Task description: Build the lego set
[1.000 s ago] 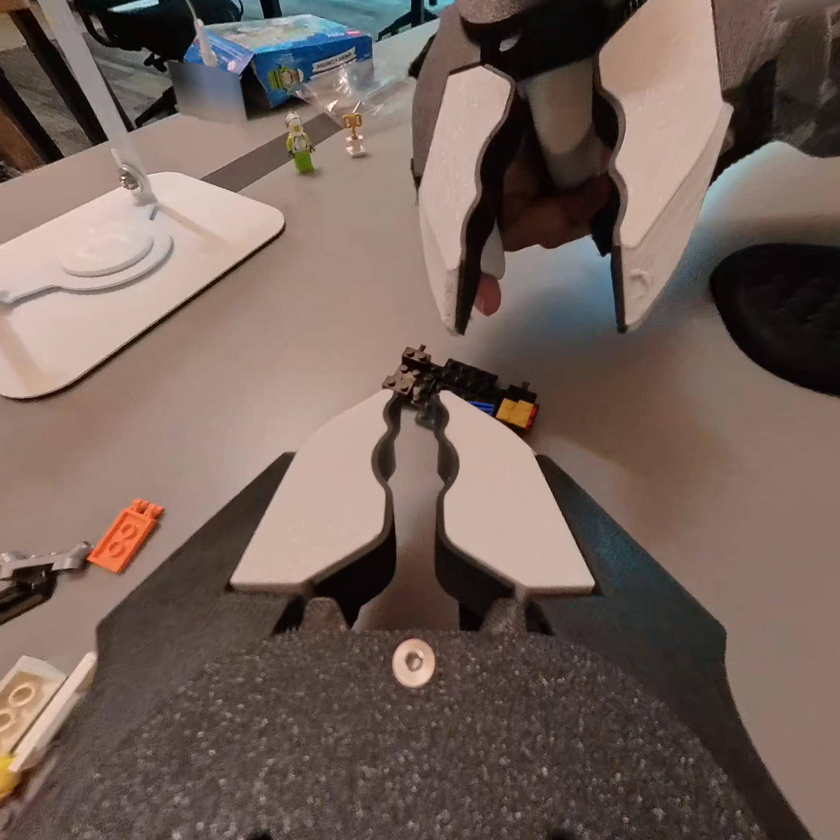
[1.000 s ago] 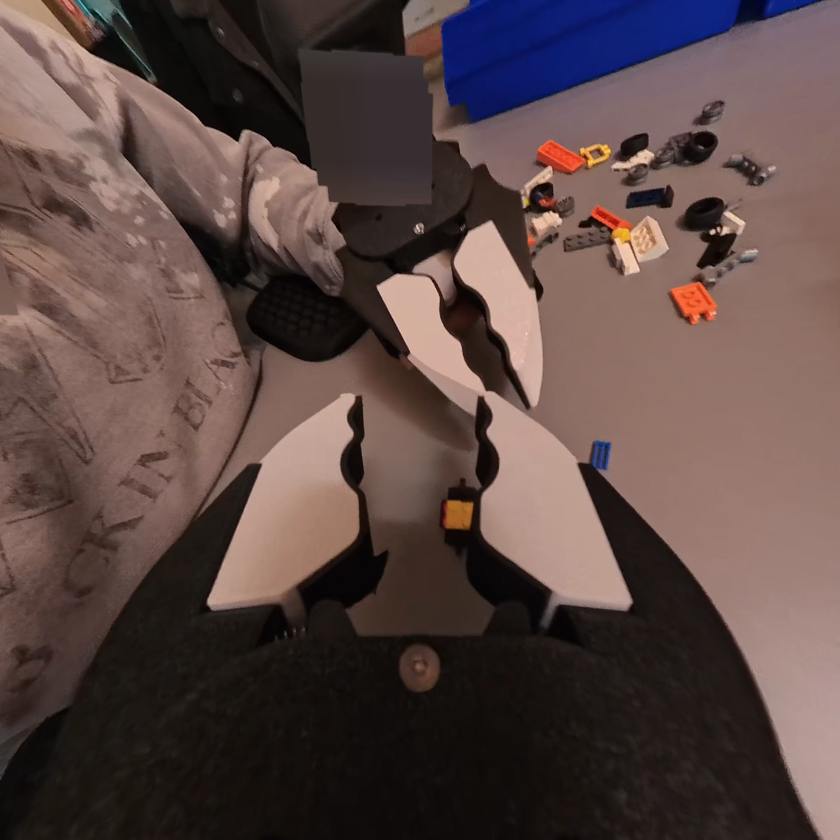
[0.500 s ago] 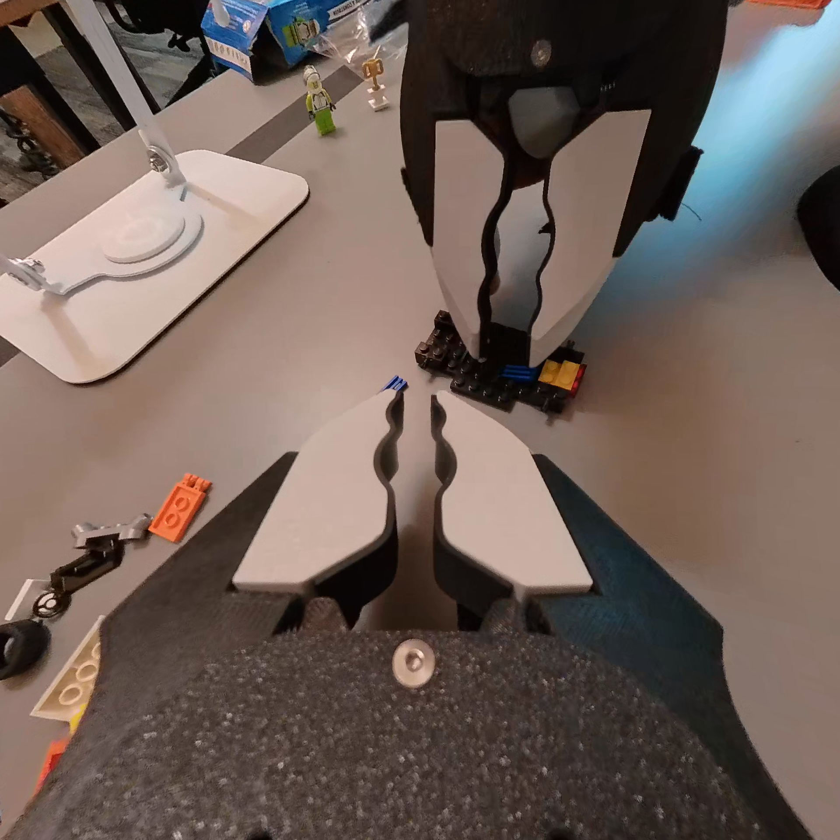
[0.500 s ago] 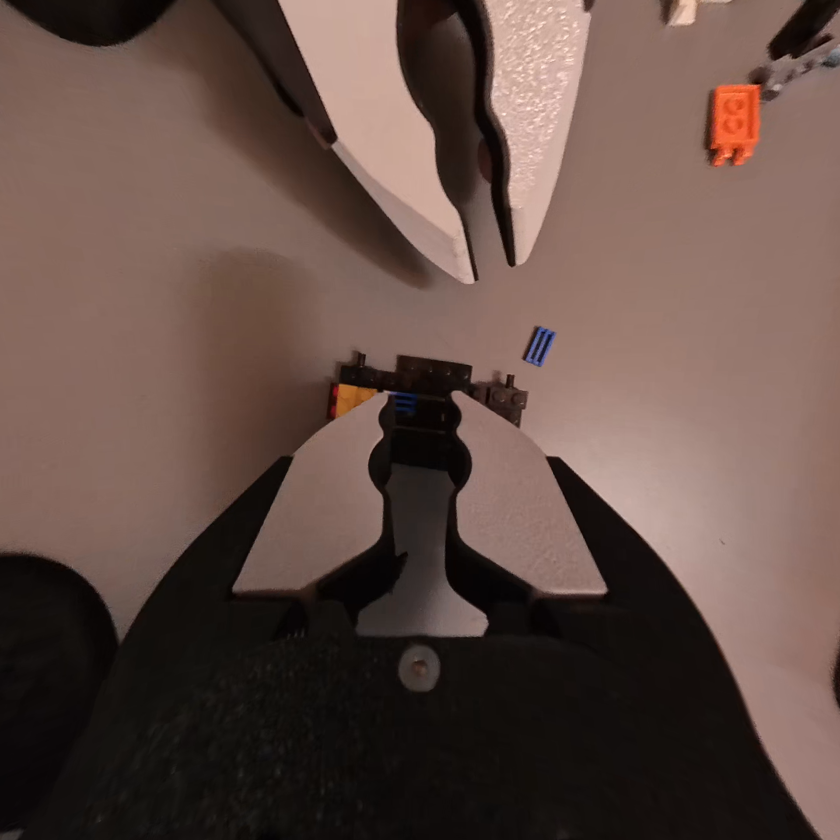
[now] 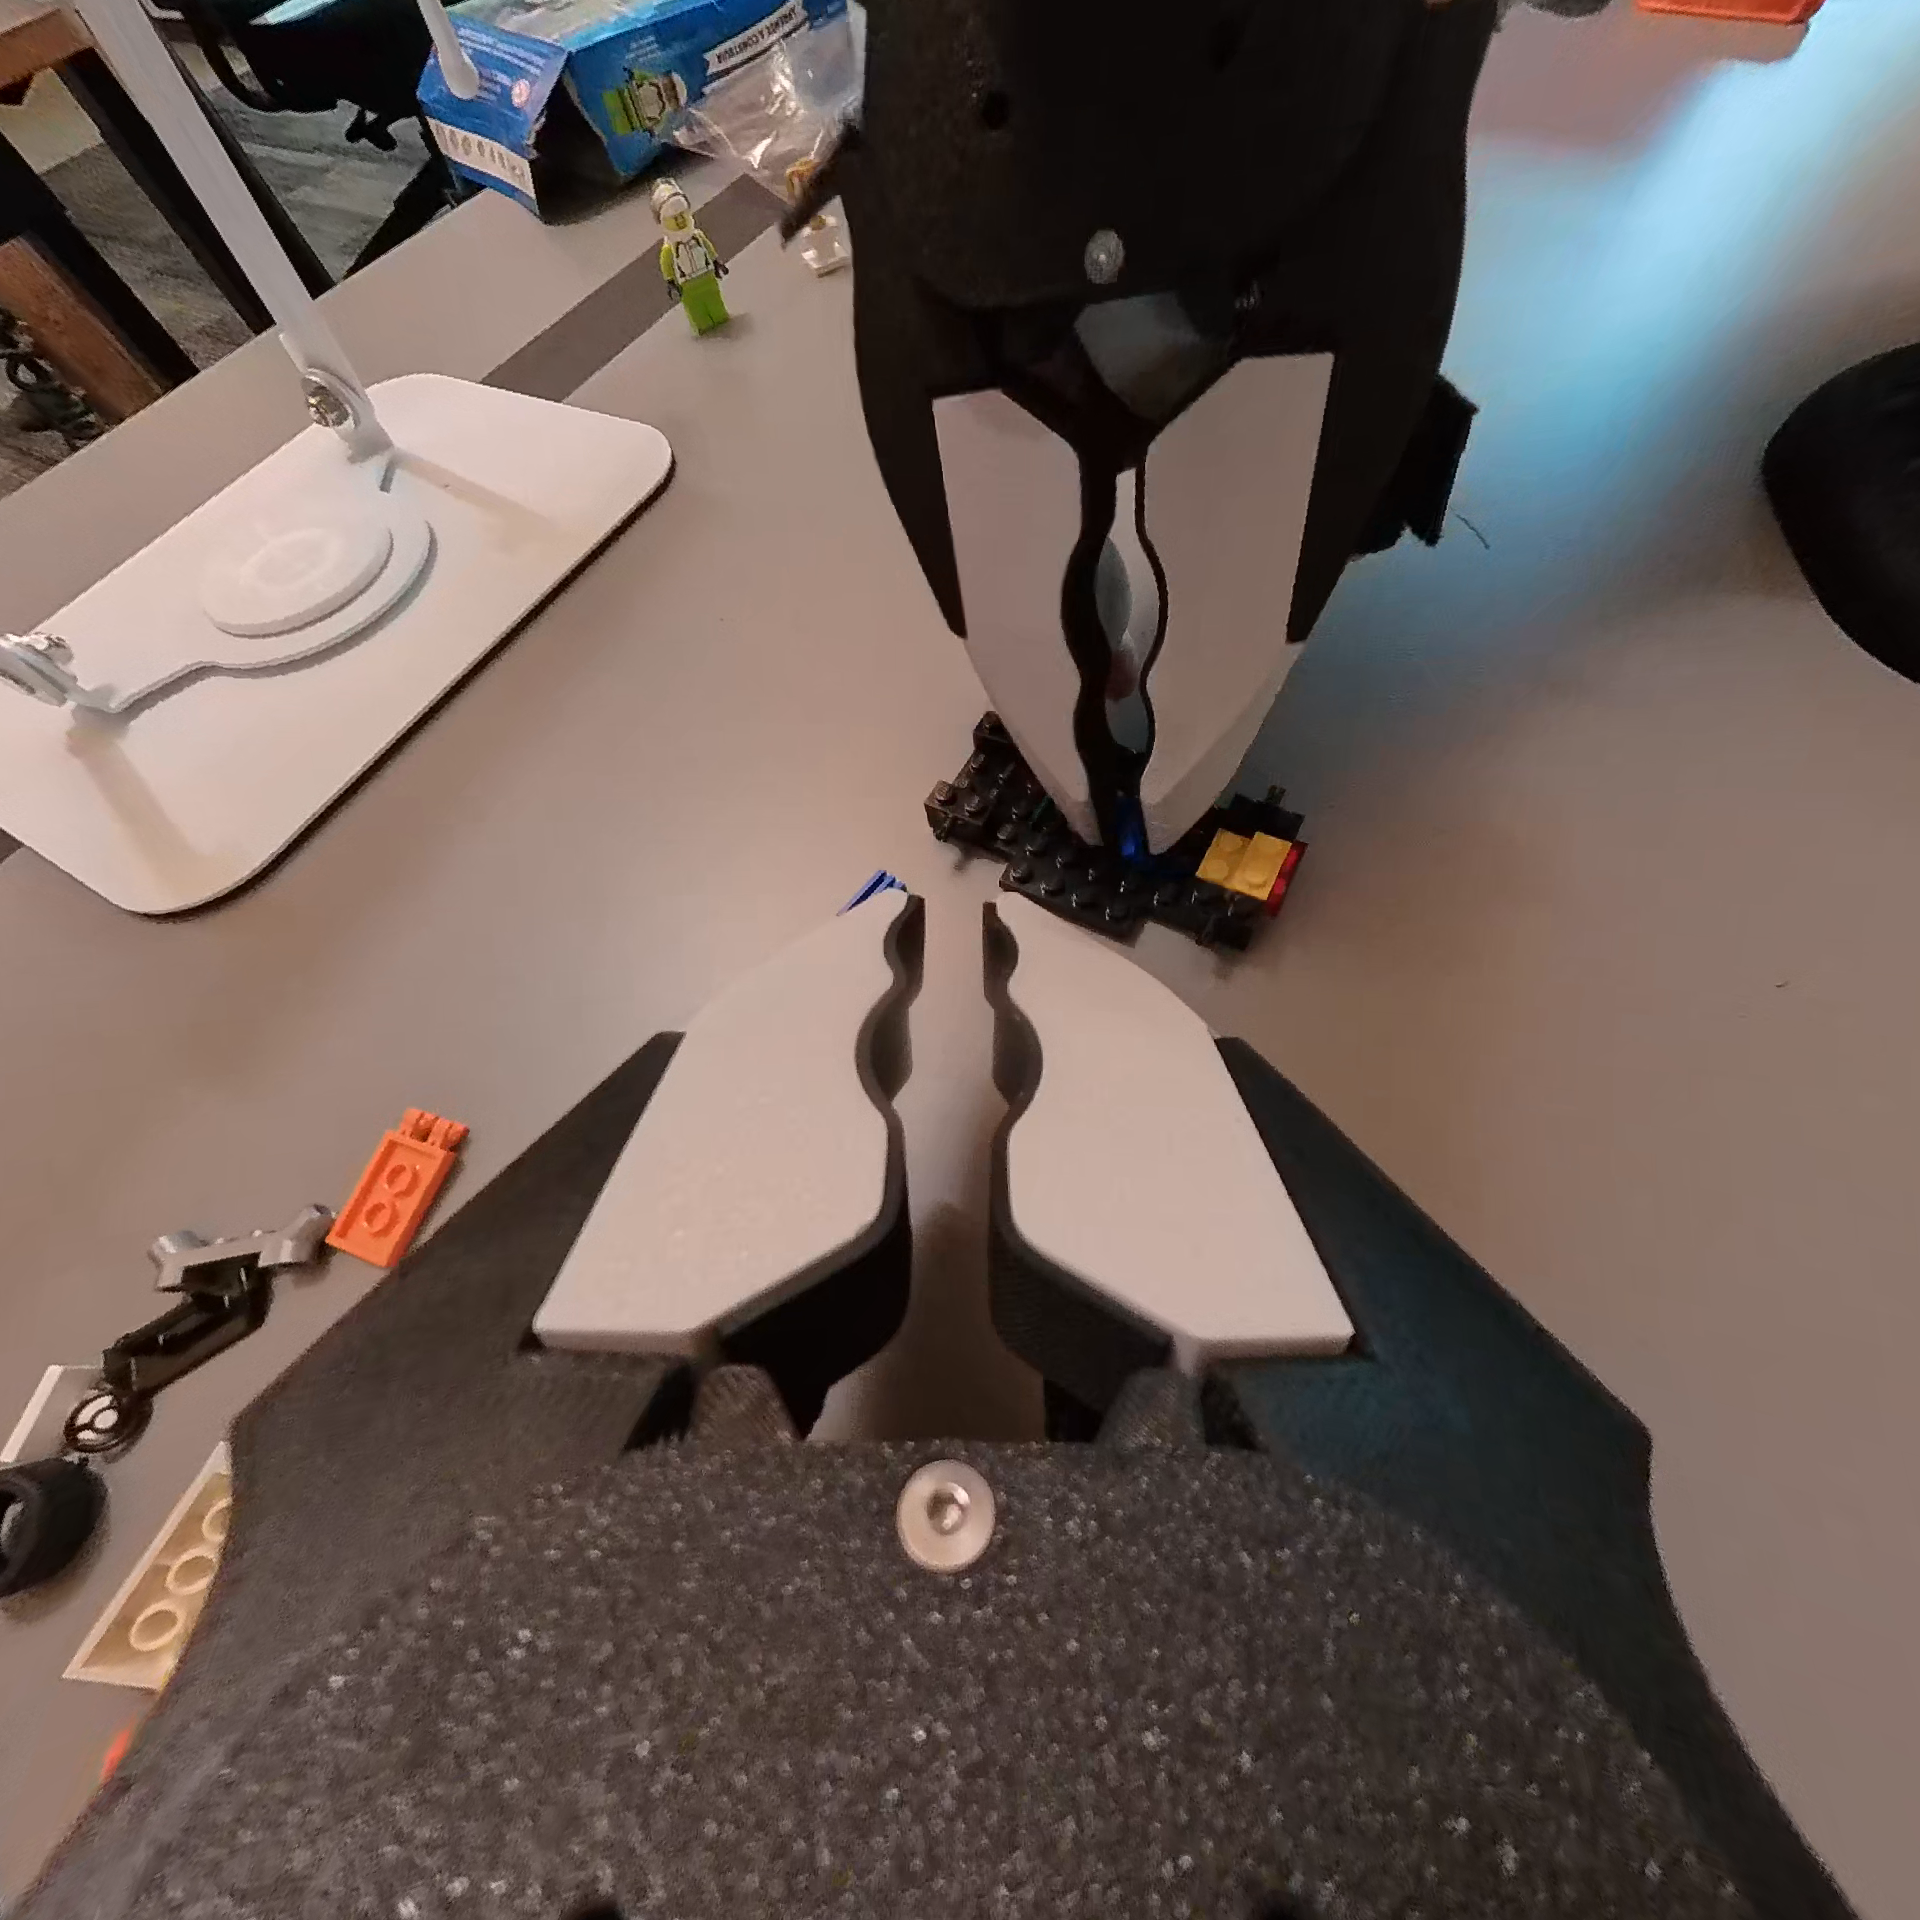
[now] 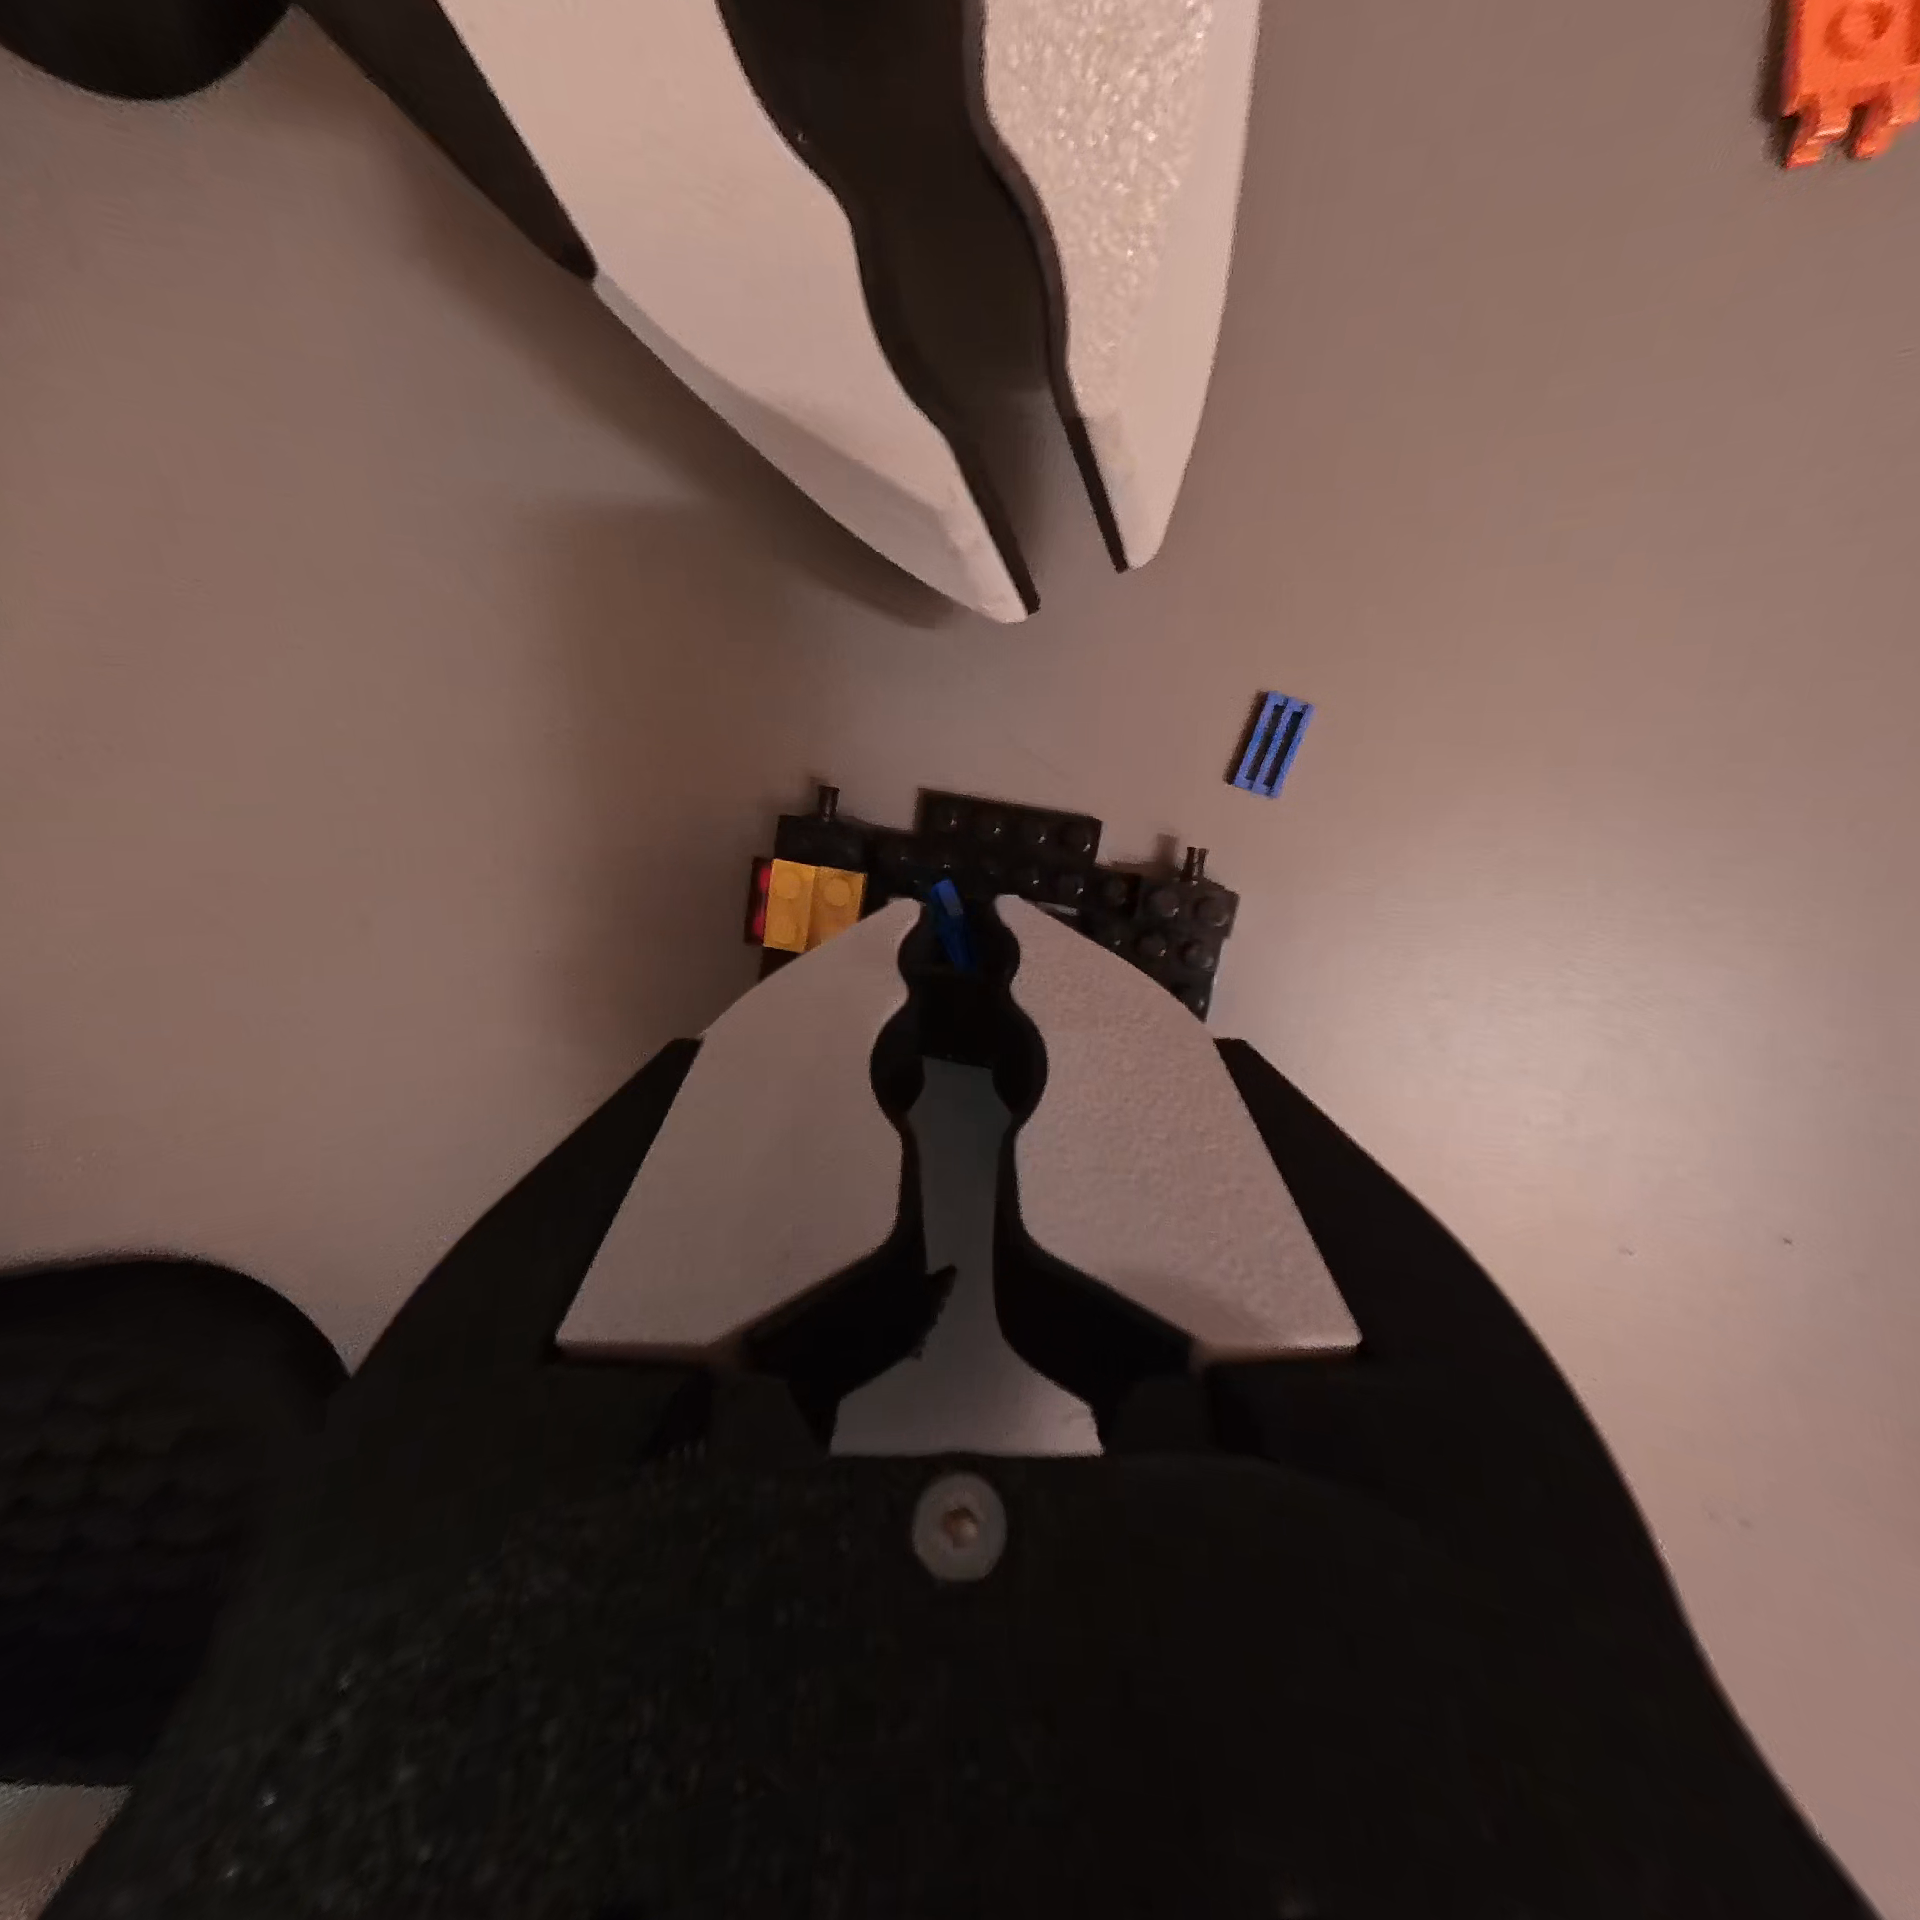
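1. The lego set is represented by a partly built black chassis [image 5: 1091, 873] lying flat on the grey table [image 5: 727, 727], with a yellow brick [image 5: 1242, 860] fixed at one end.
2. A white lamp base [image 5: 312, 623] is seen on the table well to the left of the chassis; a blue box [image 5: 582, 94] lies at the far edge.
3. The right gripper [image 6: 951, 914] is held tip-down over the middle of the chassis, its jaws nearly closed and pinched on a small blue piece [image 6: 951, 925] that stands tilted at the studs.
4. The left gripper [image 5: 951, 904] is kept just beside the chassis, its jaws parted by a narrow gap with nothing held between them.
5. A minifigure [image 5: 691, 260] in green is stood upright near the box.
6. An orange plate [image 5: 395, 1195] is seen left of the left gripper, near grey and black loose parts.
7. A blue grille tile [image 6: 1270, 743] is seen flat on the table just beside the chassis, apart from both grippers.
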`<state>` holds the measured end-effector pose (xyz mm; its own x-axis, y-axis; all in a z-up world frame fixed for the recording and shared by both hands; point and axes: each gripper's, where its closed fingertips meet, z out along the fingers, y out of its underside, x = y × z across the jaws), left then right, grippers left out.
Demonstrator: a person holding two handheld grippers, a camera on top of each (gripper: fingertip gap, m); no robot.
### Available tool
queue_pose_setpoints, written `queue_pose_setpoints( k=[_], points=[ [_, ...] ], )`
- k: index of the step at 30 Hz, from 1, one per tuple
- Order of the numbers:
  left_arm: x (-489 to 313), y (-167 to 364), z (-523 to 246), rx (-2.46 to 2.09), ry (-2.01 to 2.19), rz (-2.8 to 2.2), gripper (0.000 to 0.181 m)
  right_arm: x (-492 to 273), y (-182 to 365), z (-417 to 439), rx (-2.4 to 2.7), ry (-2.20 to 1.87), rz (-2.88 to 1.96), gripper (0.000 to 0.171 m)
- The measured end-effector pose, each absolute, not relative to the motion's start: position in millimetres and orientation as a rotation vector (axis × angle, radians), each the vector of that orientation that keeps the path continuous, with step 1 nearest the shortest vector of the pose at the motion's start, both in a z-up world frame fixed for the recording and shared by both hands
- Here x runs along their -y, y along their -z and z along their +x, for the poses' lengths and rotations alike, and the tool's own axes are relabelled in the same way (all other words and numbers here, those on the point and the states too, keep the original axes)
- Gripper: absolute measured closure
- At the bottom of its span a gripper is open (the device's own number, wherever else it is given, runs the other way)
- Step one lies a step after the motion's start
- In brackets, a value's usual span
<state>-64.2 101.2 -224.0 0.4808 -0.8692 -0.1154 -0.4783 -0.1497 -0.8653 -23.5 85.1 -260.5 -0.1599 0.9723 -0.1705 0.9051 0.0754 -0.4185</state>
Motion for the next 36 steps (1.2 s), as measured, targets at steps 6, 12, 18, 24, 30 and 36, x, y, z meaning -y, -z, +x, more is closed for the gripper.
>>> queue_pose_setpoints(
  k=[6, 12, 18, 24, 30, 36],
  points=[
    [-99.8, 226.1, -63.5, -1.152, 0.526, -1.795, 0.171, -83.5, 256.3, -25.9, 2.162, -0.664, -1.864, 0.168],
    [-98.3, 227.7, -62.2, -1.164, 0.527, -1.795, 0.171, -71.3, 238.0, -27.1, 2.127, -0.734, -1.739, 0.168],
    [-95.4, 230.3, -59.5, -1.184, 0.531, -1.797, 0.171, -61.0, 245.3, -22.2, 2.098, -0.806, -1.842, 0.167],
    [-94.6, 230.5, -60.0, -1.19, 0.523, -1.796, 0.171, -61.7, 248.9, -21.3, 2.115, -0.825, -1.891, 0.163],
    [-93.5, 230.8, -58.9, -1.197, 0.532, -1.795, 0.171, -63.4, 246.9, -21.4, 2.094, -0.862, -1.907, 0.161],
    [-93.3, 231.7, -58.7, -1.202, 0.537, -1.797, 0.172, -87.8, 244.0, -21.2, 2.014, -0.728, -1.899, 0.16]
  ],
)
